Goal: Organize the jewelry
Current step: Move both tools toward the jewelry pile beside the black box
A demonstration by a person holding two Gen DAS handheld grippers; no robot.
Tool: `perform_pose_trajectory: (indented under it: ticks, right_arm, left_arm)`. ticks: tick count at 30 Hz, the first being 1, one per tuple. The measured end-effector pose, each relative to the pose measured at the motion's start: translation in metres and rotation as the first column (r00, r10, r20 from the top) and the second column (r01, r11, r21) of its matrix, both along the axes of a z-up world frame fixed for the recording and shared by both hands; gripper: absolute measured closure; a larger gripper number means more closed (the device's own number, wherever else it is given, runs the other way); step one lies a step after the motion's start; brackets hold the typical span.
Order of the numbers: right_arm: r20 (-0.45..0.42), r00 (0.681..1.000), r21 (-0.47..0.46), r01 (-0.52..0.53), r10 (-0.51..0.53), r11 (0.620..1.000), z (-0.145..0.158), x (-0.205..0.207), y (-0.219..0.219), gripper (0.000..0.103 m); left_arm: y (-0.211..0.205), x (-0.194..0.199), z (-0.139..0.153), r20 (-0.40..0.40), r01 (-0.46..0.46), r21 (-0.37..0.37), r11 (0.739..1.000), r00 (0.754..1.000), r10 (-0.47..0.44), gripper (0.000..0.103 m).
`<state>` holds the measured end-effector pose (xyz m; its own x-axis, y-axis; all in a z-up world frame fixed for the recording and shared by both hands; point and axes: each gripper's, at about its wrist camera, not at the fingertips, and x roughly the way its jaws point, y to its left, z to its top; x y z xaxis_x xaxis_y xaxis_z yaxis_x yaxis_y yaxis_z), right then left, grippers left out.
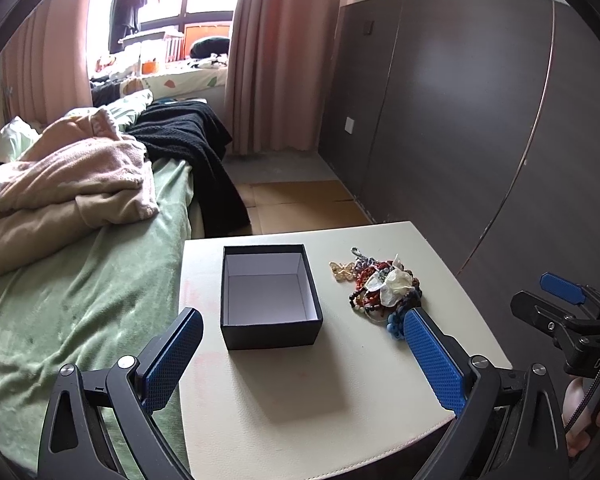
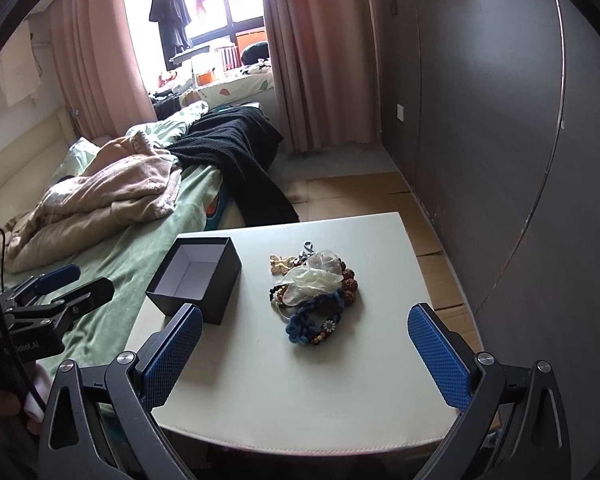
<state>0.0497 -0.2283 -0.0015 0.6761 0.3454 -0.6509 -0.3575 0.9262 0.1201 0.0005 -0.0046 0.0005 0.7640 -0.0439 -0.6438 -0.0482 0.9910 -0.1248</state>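
On tabletop (image 2: pixel 340 380) | jewelry heap (image 2: pixel 314 296) tangled beside empty box (image 2: pixel 196 280) | both tongs, left (image 1: pixel 300 360) and right (image 2: pixel 306 354), wide open, empty | light, limp, snag-prone; grip one outer strand.

So the box (image 1: pixel 271 295) sits on the table (image 1: pixel 300 400), jewelry pile (image 1: pixel 384 286) just to its right, not touching. Bed (image 1: pixel 80 300) runs along the table's left, curtains (image 1: pixel 276 56) way behind.

One black box (image 1: pixel 271 296), one jewelry pile (image 1: pixel 384 286), one table (image 1: pixel 300 400)
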Motion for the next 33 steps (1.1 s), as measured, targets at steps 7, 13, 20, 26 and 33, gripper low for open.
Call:
perform_pose_trajectory:
  ticks: [7, 13, 20, 26, 33]
  right_arm:
    - [-0.001, 1.000, -0.002, 0.005, -0.005, 1.000, 0.001, -0.001, 0.000, 0.000]
    - [0.000, 1.000, 0.000, 0.005, -0.005, 1.000, 0.001, -0.001, 0.000, 0.000]
    - [0.003, 1.000, 0.007, 0.005, -0.005, 1.000, 0.002, -0.002, -0.002, 0.000]
    - [0.006, 1.000, 0.011, 0.020, -0.020, 1.000, 0.004, 0.000, -0.006, 0.000]
    - [0.010, 0.999, 0.009, 0.031, -0.031, 0.999, 0.006, 0.000, -0.011, 0.000]
  left_arm:
    - [-0.001, -0.001, 0.001, 0.004, 0.008, -0.006, 1.000, 1.000, -0.008, 0.002]
    - [-0.003, -0.002, 0.001, 0.007, 0.015, -0.007, 1.000, 1.000, -0.015, 0.002]
    - [-0.004, -0.001, -0.001, 0.007, 0.020, -0.013, 1.000, 1.000, -0.019, 0.002]
    - [0.000, -0.001, -0.002, 0.006, 0.019, -0.031, 0.999, 1.000, -0.019, 0.002]
    - [0.001, -0.004, 0.003, 0.023, 0.018, -0.044, 0.999, 1.000, -0.017, 0.002]
